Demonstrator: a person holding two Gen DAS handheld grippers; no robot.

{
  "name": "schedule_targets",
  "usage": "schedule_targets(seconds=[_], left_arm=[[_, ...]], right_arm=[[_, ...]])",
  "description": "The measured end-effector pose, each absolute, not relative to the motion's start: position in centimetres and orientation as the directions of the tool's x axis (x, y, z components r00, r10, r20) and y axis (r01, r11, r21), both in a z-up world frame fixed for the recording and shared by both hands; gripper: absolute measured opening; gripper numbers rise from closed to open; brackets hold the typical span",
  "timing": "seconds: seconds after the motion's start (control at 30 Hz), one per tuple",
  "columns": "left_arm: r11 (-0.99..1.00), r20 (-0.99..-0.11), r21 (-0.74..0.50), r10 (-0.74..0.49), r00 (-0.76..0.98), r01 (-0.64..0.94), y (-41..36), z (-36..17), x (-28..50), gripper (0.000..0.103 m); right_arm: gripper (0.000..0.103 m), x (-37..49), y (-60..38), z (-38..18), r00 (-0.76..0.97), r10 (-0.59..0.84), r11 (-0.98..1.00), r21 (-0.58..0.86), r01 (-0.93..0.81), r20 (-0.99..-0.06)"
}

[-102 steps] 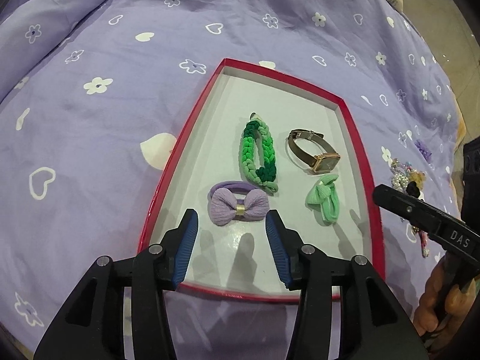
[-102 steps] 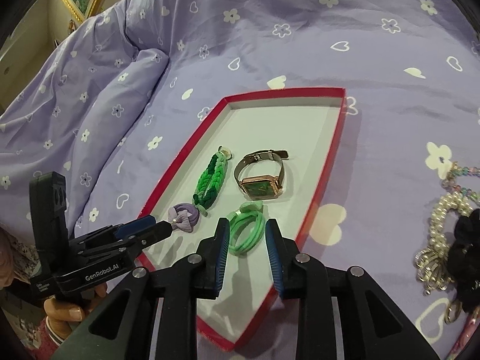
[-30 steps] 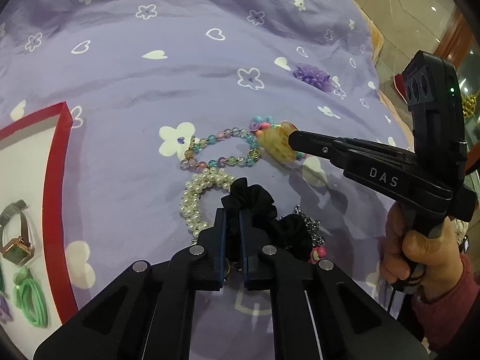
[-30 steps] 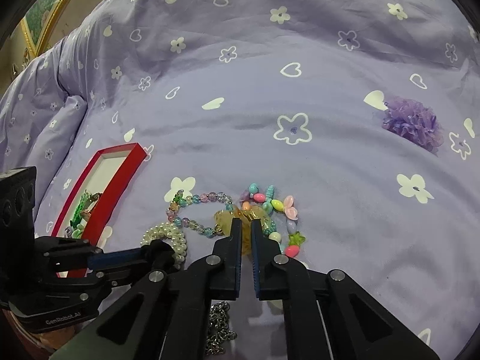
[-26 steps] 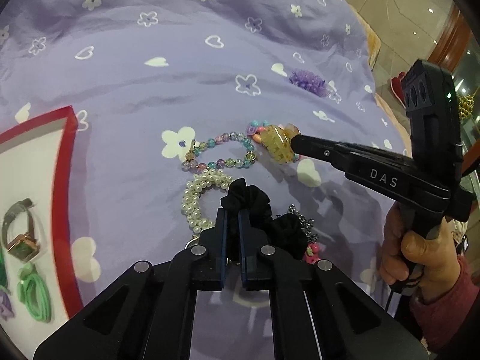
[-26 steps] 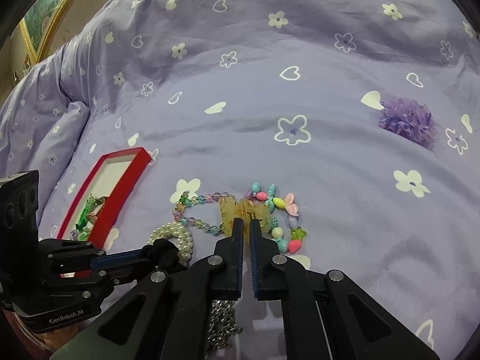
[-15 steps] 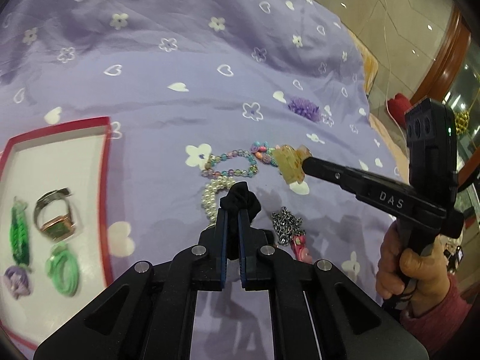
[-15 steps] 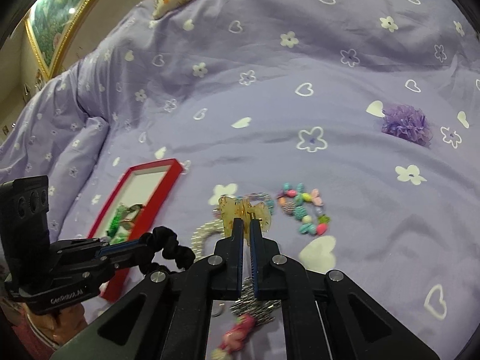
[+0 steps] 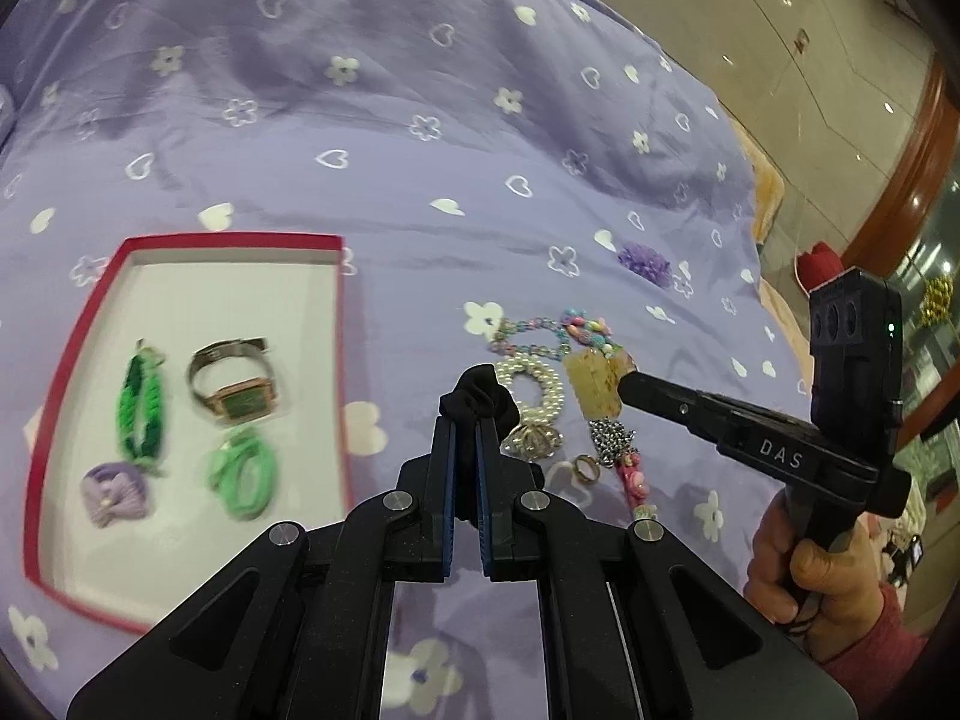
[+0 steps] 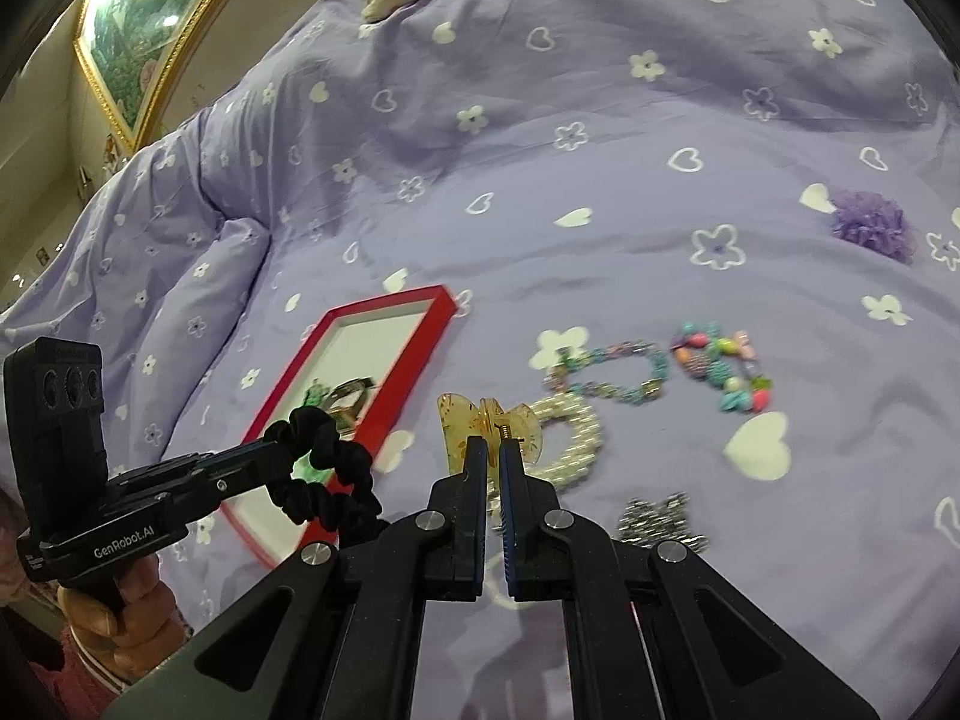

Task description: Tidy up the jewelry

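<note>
Left gripper [image 9: 467, 420] clamped on black scrunchie [image 9: 478, 401]; right gripper [image 10: 491, 450] clamped on amber hair clip [image 10: 487, 420]. Both lifted right of red tray [image 9: 343, 360]. Carry over rim, lower onto bare floor beyond watch [image 9: 237, 387], release separately.

Five pieces are counted in or beside the one red tray [image 9: 345, 360], left of the left gripper's [image 9: 467, 420] jaws: one green braided band [image 9: 139, 414], one watch [image 9: 237, 387], one purple bow tie [image 9: 114, 495] and one green hair tie [image 9: 243, 471] inside it. One black scrunchie [image 9: 480, 399] is clamped in those jaws. One amber claw clip [image 10: 486, 420] is pinched by the right gripper [image 10: 492, 456]. Beyond and right of the jaws, three bead bracelets are counted: one pearl [image 9: 543, 384], one pastel [image 10: 606, 372] and one multicoloured [image 10: 723, 369]. One silver chain [image 9: 612, 438], one ring [image 9: 585, 468] and one purple pom-pom [image 10: 873, 225] are also counted.
</note>
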State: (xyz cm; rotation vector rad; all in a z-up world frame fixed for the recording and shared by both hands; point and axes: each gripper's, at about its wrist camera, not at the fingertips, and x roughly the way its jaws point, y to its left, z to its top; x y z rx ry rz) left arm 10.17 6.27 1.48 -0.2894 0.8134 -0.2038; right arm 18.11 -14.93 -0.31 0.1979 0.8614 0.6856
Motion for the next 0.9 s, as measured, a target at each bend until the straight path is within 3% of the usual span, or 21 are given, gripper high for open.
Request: schedule_targets(seconds=[0.9], left_arm=[[0.893, -0.673, -0.405, -0.146, 0.725, -0.195, 18.7, -0.2, 3.5, 0.005]], right_arm=[[0.003, 13.4, -2.7, -0.5, 0.257, 0.724, 0.631, 0.465, -0.621, -0.640]])
